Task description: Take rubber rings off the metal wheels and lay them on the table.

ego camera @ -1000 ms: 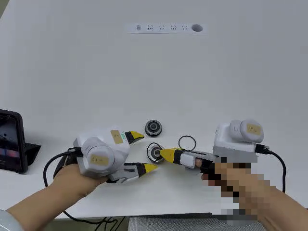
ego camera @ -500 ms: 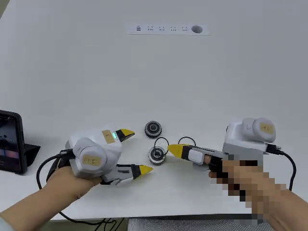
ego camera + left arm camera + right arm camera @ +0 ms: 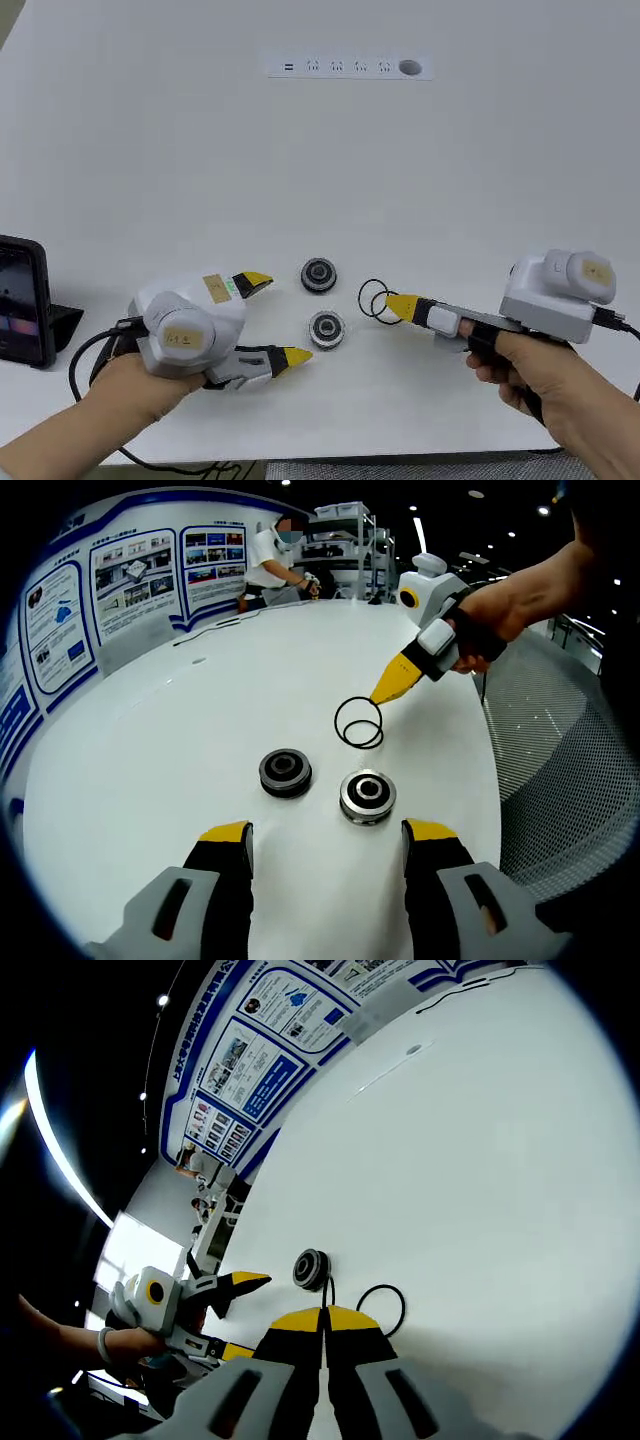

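Rubber ring, thin and black, sat pinched in my clenched right tongs at two o'clock from the bare, shiny metal wheel, my left tongs gaping wide at its nine o'clock.

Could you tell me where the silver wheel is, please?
Head view: the silver wheel rests on the table between the left gripper and right gripper, just below the black wheel.

table: white; rings: black; 12 o'clock wheel: black; 6 o'clock wheel: silver, dark hub; left gripper, right gripper: white, yellow tips.
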Tool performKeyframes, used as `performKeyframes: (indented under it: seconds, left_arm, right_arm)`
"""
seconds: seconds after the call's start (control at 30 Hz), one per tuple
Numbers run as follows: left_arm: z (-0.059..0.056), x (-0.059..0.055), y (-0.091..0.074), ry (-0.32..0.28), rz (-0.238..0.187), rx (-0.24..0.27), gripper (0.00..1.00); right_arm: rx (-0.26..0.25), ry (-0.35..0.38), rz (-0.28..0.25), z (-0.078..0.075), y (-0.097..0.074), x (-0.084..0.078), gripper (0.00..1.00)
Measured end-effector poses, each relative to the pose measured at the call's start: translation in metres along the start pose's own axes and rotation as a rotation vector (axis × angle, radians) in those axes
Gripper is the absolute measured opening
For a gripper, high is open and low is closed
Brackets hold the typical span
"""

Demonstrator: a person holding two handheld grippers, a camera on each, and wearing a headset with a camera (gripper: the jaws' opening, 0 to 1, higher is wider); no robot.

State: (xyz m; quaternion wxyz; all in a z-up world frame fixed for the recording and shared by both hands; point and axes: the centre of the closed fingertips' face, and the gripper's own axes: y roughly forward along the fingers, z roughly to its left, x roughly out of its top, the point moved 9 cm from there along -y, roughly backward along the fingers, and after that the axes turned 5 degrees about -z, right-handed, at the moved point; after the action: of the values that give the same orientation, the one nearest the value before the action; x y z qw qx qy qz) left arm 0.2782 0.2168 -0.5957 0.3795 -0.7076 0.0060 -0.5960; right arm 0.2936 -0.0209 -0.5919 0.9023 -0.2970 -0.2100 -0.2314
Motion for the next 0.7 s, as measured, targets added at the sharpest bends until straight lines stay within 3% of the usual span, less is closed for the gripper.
performKeyframes:
  seconds: [0.3,0.7]
  left_arm:
    - [0.001,0.000,-0.002,0.000,0.001,0.006,0.60]
    - [0.001,0.000,-0.002,0.004,0.004,0.005,0.59]
  right_arm:
    - [-0.053,0.000,0.016,-0.016,-0.002,-0.002,0.02]
    - [-0.101,-0.051,0.028,-0.022,-0.003,-0.005,0.05]
